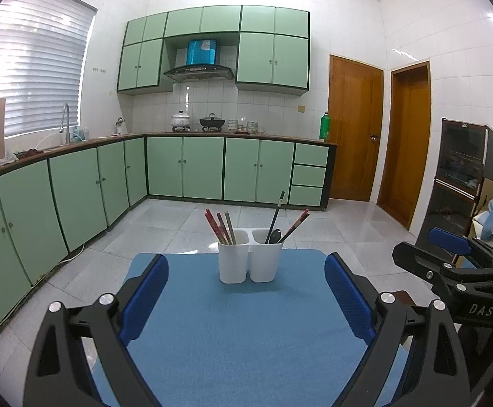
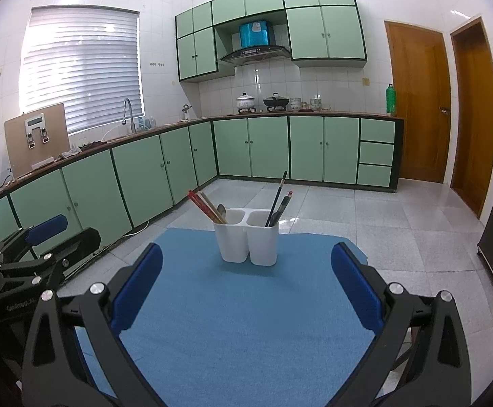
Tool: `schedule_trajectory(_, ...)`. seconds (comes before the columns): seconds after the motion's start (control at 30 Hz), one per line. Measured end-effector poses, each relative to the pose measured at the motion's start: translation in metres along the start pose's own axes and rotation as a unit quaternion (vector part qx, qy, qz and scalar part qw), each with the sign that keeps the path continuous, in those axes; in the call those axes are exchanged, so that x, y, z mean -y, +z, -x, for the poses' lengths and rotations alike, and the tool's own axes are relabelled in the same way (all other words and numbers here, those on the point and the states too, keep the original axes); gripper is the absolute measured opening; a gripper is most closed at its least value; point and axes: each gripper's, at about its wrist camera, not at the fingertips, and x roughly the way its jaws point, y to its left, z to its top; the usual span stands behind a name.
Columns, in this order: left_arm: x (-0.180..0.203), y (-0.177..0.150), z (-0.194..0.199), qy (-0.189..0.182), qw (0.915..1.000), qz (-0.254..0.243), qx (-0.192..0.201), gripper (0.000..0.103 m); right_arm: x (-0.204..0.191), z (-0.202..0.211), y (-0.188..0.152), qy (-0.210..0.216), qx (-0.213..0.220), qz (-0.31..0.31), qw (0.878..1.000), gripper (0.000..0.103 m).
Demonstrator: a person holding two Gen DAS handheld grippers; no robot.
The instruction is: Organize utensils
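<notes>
A white two-compartment utensil holder (image 1: 249, 259) (image 2: 246, 239) stands at the far end of a blue mat (image 1: 229, 322) (image 2: 246, 305). Its left compartment holds red and tan chopsticks (image 1: 221, 227) (image 2: 205, 207) and, in the right wrist view, a metal spoon (image 2: 222, 211). Its right compartment holds a dark spoon (image 1: 274, 235), a black stick and a red chopstick (image 1: 295, 225). My left gripper (image 1: 246, 291) is open and empty, short of the holder. My right gripper (image 2: 246, 281) is open and empty, also short of it.
The right gripper's body (image 1: 456, 271) shows at the right of the left wrist view; the left gripper's body (image 2: 36, 254) shows at the left of the right wrist view. Green kitchen cabinets (image 1: 185, 166), tiled floor (image 1: 314, 230), wooden doors (image 1: 354, 129) and a dark cabinet (image 1: 466, 169) surround the table.
</notes>
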Motion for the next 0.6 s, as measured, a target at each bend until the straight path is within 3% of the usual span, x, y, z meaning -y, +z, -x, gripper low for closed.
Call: schedule_trajectory(0.6, 0.0, 0.0, 0.0015, -0.001, 1.0, 0.001, -0.001, 0.091, -0.0019, -0.0002, 0.003, 0.0, -0.001, -0.001, 1.0, 0.097)
